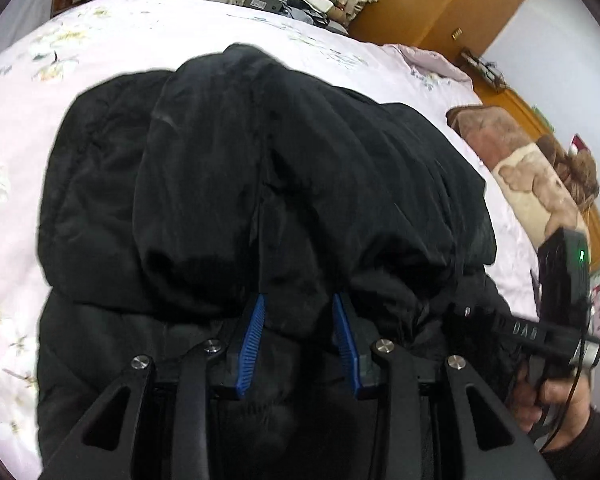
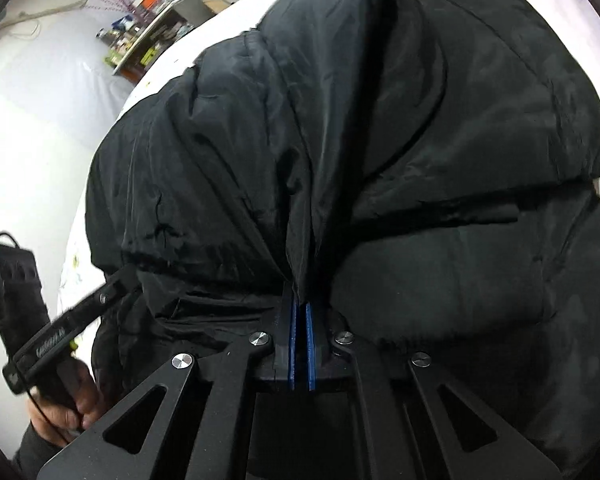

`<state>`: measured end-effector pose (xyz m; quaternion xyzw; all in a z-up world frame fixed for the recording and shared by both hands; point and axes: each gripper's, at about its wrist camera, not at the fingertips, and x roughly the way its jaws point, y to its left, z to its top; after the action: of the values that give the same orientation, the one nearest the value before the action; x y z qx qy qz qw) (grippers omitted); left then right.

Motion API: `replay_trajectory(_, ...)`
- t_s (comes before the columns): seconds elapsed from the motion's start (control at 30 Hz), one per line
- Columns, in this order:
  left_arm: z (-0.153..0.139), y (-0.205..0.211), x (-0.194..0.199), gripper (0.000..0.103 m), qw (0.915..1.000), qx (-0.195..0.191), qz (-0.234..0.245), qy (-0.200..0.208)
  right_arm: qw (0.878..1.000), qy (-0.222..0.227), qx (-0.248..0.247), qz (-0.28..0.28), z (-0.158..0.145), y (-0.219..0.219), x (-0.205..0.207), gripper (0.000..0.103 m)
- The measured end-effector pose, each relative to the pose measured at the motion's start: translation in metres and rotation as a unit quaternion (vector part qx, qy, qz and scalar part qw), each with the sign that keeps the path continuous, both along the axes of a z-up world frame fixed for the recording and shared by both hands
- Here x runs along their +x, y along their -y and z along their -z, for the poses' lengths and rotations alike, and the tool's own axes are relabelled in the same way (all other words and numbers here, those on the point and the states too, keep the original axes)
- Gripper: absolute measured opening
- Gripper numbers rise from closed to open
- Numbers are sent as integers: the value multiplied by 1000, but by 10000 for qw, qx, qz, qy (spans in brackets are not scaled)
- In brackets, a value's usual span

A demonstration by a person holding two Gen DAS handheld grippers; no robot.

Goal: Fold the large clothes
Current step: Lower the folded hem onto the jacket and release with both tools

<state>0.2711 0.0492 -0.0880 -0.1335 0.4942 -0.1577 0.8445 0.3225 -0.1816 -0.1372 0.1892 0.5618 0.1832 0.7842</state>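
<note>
Nearest the lens, the right tool [image 2: 301, 312] is clenched on a thin pinch of the black jacket [image 2: 380, 140], while the left tool [image 1: 299, 312] grips a thicker wad of it between part-spread blue pads [image 1: 253, 332]. Beyond both, the jacket lies doubled over itself on the floral bed [image 1: 140, 36]; it looks puffy, soft and slick, so I would grip seams or hems. "DAS" shows on the right tool's arm beside the jacket.
</note>
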Motion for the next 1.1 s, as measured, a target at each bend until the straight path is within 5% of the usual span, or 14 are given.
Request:
replay_trajectory(0.13, -39, -6, -7, 37, 9988, -99, -41, 470, 9986, 335, -382, -128, -31, 1, -5, 22)
replay_trajectory(0.3, -79, -11, 30, 40, 9936, 45, -270, 1099, 9922, 1143, -498, 39, -81, 15, -3, 22)
replay_trajectory(0.43, -71, -6, 75, 40, 9912, 483, -516, 1116, 9838, 1689, -563, 194, -106, 4, 35, 22)
replay_trajectory(0.5, -49, -9, 90, 40, 9916, 682, -604, 913, 9805, 1808, -744, 214, -102, -2, 59, 22)
replay_trajectory(0.63, 4, -13, 82, 34, 9913, 900, -717, 643, 9814, 1258, -1420, 301, -44, 4, 91, 22)
replay_trajectory(0.83, 23, -12, 62, 31, 9897, 818, -684, 957, 9847, 1280, -1060, 531, -4, 39, 67, 19)
replay_trajectory(0.93, 6, -17, 64, 30, 9923, 708, -733, 707, 9845, 1190, -1169, 541, -19, 37, 67, 19)
replay_trajectory(1.1, -42, -12, 25, 30, 9900, 279, -503, 1286, 9769, 1958, -782, 345, -88, 21, 37, 22)
